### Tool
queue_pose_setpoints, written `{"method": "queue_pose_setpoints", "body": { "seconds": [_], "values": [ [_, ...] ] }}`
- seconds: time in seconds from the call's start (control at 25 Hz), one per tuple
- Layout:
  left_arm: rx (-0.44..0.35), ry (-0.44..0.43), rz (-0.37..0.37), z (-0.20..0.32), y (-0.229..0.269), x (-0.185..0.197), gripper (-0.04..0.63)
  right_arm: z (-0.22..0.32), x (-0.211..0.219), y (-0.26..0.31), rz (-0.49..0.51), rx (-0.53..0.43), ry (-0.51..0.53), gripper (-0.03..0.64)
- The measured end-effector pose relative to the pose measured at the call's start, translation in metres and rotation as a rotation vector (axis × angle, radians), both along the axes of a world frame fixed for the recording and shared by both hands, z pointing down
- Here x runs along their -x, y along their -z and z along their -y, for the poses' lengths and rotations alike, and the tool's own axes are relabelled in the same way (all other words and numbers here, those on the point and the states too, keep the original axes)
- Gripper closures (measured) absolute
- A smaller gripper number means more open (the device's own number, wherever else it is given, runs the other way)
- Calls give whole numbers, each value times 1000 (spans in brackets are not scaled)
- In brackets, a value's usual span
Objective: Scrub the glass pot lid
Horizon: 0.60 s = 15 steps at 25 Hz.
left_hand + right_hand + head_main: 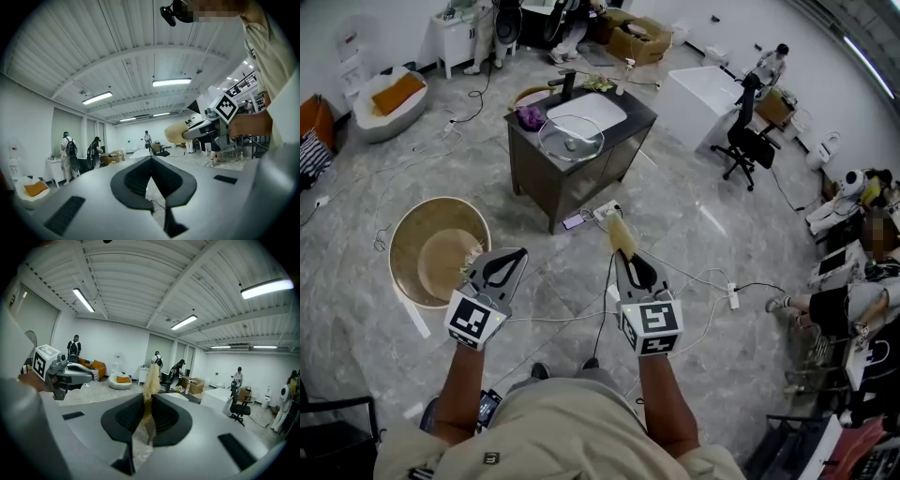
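Your right gripper [621, 253] is clamped on a tan fibrous scrubber [621, 234], which protrudes past the jaw tips. Your left gripper [518, 253] is closed with nothing between its jaws. The round clear glass pot lid [570, 138] lies well ahead of both grippers on the dark countertop [634, 118], at the near edge of the white basin [598, 107].

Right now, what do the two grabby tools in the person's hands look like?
The left gripper and right gripper are light grey wedges with black-lined jaws that narrow to a point. Each carries a white cube printed with black square markers. The person wears a beige short-sleeved shirt.
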<state>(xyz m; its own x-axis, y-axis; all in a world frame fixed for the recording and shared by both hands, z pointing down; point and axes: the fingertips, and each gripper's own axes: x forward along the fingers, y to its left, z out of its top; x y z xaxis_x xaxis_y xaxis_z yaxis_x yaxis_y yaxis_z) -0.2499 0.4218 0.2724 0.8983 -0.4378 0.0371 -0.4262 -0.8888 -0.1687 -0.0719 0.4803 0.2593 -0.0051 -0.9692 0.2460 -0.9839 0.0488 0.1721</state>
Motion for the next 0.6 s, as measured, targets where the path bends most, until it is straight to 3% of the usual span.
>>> {"method": "queue_pose_setpoints", "body": {
  "seconds": [0.12, 0.6],
  "values": [
    [35, 2, -5, 5, -1, 1, 581, 5, 2, 0, 7, -3, -2, 568],
    [18, 69, 20, 51, -16, -19, 581, 64, -27, -14, 38, -4, 66, 569]
  ]
}}
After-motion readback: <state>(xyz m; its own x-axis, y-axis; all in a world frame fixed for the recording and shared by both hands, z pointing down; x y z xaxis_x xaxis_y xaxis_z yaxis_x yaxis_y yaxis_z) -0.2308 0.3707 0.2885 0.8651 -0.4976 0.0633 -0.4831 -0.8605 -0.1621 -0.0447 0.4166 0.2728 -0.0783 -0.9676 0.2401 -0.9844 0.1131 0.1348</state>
